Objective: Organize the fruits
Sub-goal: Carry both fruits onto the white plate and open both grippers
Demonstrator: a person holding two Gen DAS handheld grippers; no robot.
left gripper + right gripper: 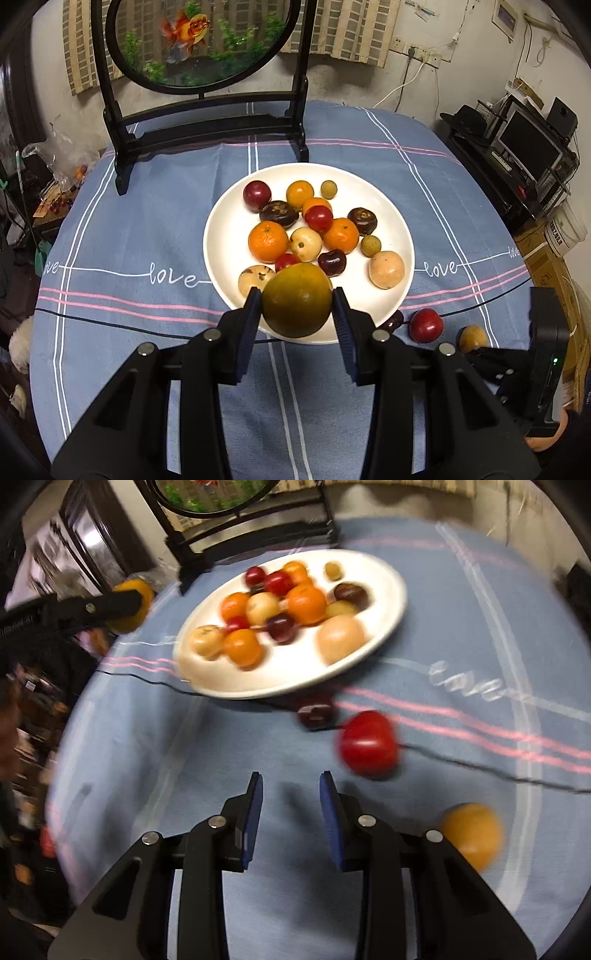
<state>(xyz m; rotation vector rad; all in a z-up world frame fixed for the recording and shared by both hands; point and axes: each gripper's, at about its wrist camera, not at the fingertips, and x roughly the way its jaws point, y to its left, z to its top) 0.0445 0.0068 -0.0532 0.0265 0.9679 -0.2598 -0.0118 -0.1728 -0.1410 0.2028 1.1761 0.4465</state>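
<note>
green-orange citrus (297, 300) sits gripped in your left claw (297, 306) above the white plate (221, 236), presumably for placing; right claw (291, 786) hovers part-open, empty.

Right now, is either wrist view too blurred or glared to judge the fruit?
Left wrist view: sharp, fisheye bending at the edges, the greenish orange in the left gripper crisp. Right wrist view: motion-smeared, the plate and red fruit soft-edged; the right gripper sharp. No strong glare in either.
</note>
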